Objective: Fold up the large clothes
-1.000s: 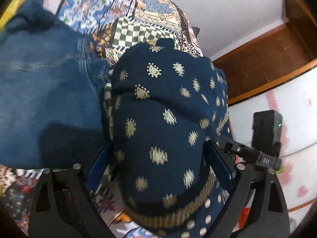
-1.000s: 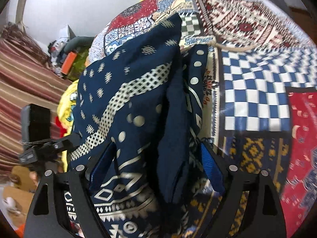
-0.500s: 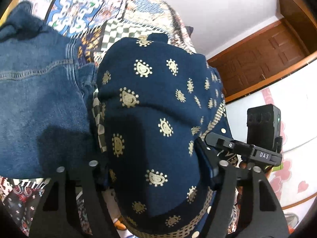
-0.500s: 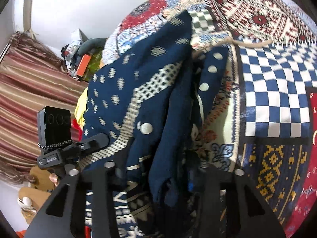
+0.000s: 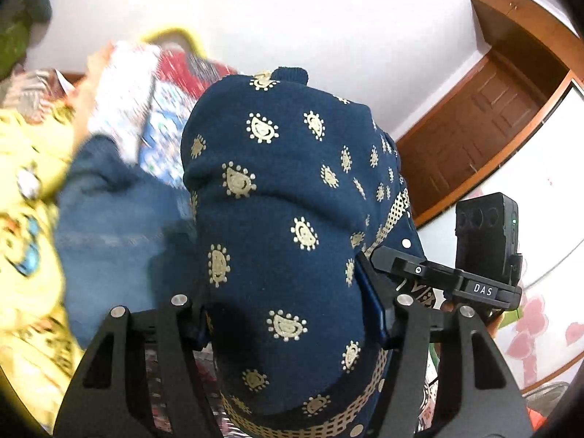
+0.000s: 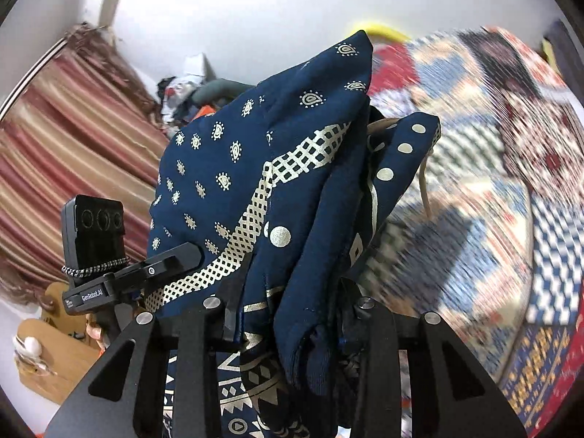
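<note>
Printed garment [image 5: 284, 241] bunched between the left gripper [image 5: 288, 314] fingers; jeans [image 5: 116, 233] to its left, door [image 5: 485, 127] right.

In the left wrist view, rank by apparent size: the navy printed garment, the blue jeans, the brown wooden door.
1. navy printed garment, clearly largest, though it sits right at the lens, clamped in the left hand-held gripper.
2. blue jeans and brown wooden door look alike in area; blur and differing distances leave them unranked.

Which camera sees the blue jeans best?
The left wrist view. There the blue jeans lie left of the navy patterned garment, blurred but plain to see. The right wrist view shows no jeans, only that garment bunched over the patchwork bedspread.
</note>
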{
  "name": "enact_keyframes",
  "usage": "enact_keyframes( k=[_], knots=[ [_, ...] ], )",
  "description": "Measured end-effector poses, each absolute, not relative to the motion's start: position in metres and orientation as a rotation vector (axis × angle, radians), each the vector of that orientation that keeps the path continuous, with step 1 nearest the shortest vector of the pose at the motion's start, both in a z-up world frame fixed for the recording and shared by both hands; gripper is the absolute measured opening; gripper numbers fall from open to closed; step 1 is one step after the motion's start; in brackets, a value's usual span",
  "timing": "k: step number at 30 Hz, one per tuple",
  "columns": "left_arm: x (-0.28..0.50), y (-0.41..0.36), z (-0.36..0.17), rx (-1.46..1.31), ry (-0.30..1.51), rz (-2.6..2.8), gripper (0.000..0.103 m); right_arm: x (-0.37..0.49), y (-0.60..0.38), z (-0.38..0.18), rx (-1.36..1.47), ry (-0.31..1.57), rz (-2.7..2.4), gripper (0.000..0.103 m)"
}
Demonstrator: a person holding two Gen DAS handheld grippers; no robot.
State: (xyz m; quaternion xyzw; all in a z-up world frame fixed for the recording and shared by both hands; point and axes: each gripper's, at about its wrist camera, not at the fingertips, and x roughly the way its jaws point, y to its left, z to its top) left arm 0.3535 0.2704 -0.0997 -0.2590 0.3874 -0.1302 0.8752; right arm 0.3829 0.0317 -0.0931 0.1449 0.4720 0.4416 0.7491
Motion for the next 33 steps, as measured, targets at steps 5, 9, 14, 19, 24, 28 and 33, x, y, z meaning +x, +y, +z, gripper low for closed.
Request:
enact_keyframes(
  k=[5,9,14,19,24,28,33],
  knots=[
    [0.351,0.318,-0.092,-0.545,0.78,-0.222,0.063,0.392,0.078,-0.095,0.296,1.013,0.997,0.031],
    [0.358,0.353,-0.119,-0.575,0.812,-0.19,0.063,0.405,0.099,-0.121,0.303,1.059,1.005,0.031],
    [0.387,0.381,-0.18,-0.618,0.908,-0.144,0.063,0.426,0.117,-0.182,0.303,1.182,0.971,0.031],
    [0.408,0.401,-0.259,-0.702,1.016,-0.107,0.064,0.449,0.134,-0.249,0.281,1.319,0.908,0.031],
    [0.402,0.405,-0.271,-0.699,0.98,-0.135,0.07,0.458,0.124,-0.27,0.312,1.341,0.94,0.035],
    [0.385,0.384,-0.25,-0.566,0.971,-0.04,0.075,0.44,0.109,-0.25,0.189,1.277,0.888,0.039],
    [0.359,0.361,-0.228,-0.418,0.952,0.037,0.087,0.412,0.094,-0.228,0.065,1.205,0.787,0.061]
  ],
)
